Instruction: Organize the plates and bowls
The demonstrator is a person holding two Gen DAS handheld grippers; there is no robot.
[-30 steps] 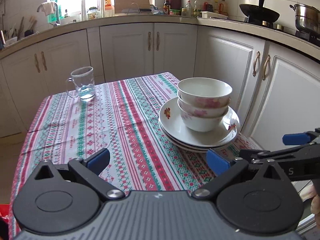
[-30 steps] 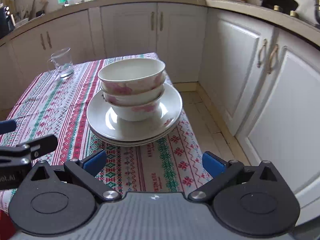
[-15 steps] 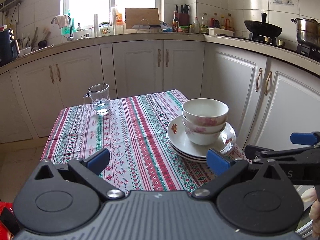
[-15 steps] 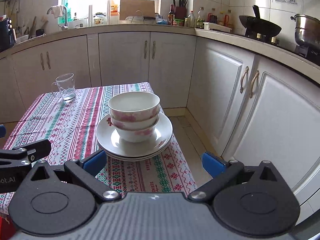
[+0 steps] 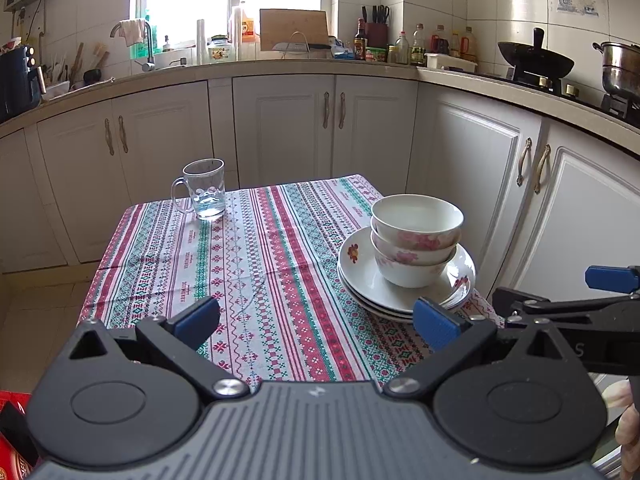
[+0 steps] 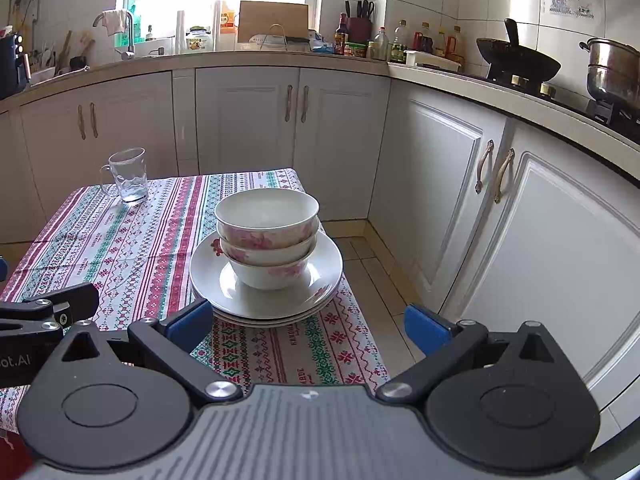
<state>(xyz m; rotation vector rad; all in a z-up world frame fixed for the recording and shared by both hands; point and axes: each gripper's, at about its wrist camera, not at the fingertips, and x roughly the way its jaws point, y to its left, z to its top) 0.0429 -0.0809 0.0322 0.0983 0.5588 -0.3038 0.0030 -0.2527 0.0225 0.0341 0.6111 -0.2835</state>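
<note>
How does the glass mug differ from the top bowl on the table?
The mug is clear glass with a handle; the top bowl is opaque white with pink flowers and no handle. The mug stands alone on the cloth; the bowl sits nested on two others over stacked plates. Both are upright.

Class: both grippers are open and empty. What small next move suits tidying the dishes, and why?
Probably hold back: the bowls already sit nested on the stacked plates, and both the left gripper and right gripper hang open, clear of them.
</note>
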